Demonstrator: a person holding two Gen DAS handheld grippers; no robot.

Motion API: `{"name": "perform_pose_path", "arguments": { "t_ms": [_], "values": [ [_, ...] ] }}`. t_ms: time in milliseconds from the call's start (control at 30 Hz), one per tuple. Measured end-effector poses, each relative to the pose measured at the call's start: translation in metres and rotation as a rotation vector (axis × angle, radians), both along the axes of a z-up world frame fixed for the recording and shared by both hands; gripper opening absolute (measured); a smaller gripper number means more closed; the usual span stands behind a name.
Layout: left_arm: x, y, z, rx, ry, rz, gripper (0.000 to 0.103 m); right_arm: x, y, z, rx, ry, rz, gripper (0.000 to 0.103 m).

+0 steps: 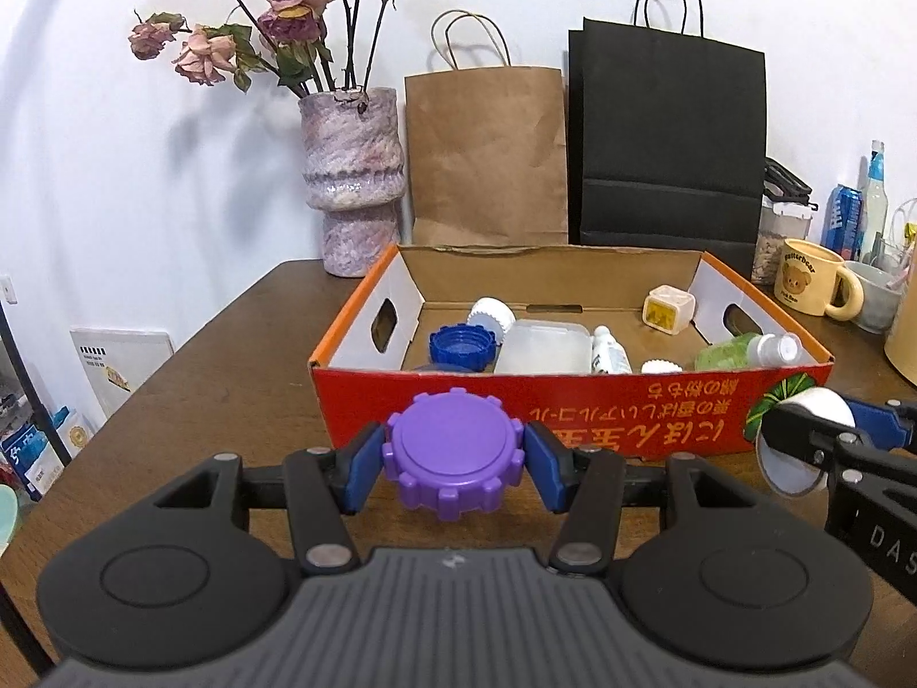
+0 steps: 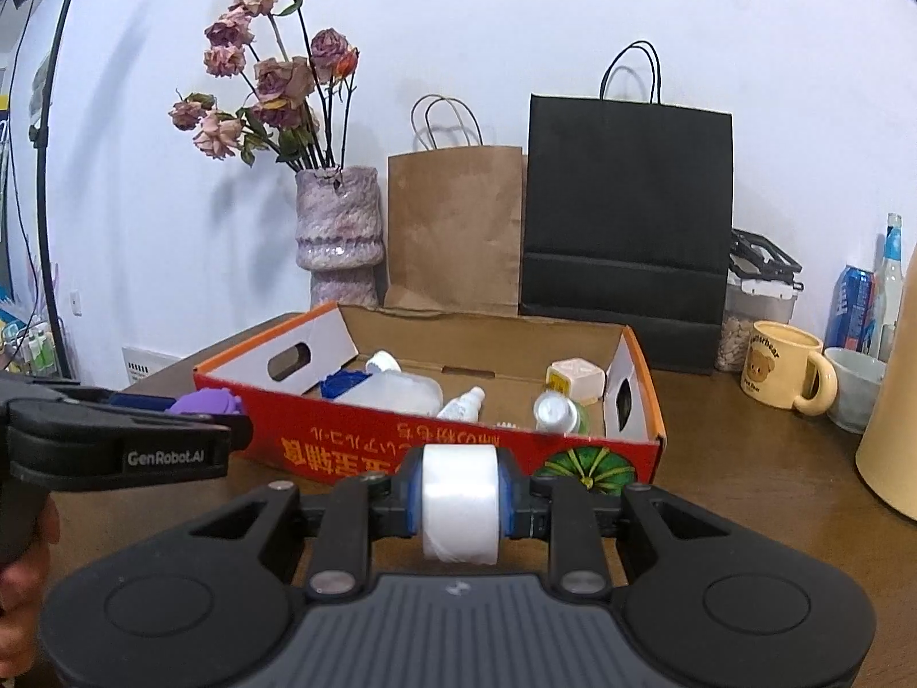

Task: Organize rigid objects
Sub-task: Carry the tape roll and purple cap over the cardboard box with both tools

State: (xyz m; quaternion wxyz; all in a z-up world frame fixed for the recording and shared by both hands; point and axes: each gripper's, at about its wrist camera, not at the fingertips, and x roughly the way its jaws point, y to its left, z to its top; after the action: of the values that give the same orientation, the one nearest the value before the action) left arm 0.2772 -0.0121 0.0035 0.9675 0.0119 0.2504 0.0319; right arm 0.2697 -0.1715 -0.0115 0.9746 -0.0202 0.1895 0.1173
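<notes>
My left gripper (image 1: 454,458) is shut on a purple toothed lid (image 1: 453,454), held above the table just in front of the red cardboard box (image 1: 573,418). To its right, my right gripper (image 2: 459,496) is shut on a white roll of tape (image 2: 460,501), also in front of the box (image 2: 458,447). The roll (image 1: 802,441) and right gripper show at the right edge of the left wrist view. Inside the box lie a blue toothed lid (image 1: 462,346), a white cap (image 1: 492,315), a clear container (image 1: 543,347), small bottles (image 1: 610,351) and a cream cube (image 1: 669,308).
A vase with dried roses (image 1: 351,183), a brown paper bag (image 1: 487,155) and a black bag (image 1: 667,143) stand behind the box. A bear mug (image 2: 788,367), a bowl (image 2: 857,395), cans and bottles crowd the right. A person's hand (image 2: 23,573) holds the left gripper.
</notes>
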Motion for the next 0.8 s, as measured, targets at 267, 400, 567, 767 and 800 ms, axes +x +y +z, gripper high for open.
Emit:
{"name": "perform_pose_path", "arguments": {
  "t_ms": [267, 400, 567, 767, 800],
  "values": [
    [0.007, 0.003, 0.009, 0.002, -0.028, 0.012, 0.055, 0.008, 0.001, 0.007, 0.005, -0.026, -0.007, 0.024],
    [0.011, 0.003, 0.013, 0.003, -0.043, 0.014, 0.055, 0.014, 0.002, 0.010, 0.006, -0.034, -0.011, 0.024],
    [0.017, 0.002, 0.017, -0.002, -0.059, 0.019, 0.055, 0.022, 0.002, 0.015, 0.009, -0.051, -0.014, 0.024],
    [0.027, 0.001, 0.019, -0.012, -0.065, 0.023, 0.055, 0.034, 0.004, 0.021, 0.012, -0.075, -0.024, 0.024],
    [0.029, 0.001, 0.020, -0.013, -0.067, 0.024, 0.055, 0.037, 0.005, 0.021, 0.012, -0.077, -0.027, 0.024]
  ]
}}
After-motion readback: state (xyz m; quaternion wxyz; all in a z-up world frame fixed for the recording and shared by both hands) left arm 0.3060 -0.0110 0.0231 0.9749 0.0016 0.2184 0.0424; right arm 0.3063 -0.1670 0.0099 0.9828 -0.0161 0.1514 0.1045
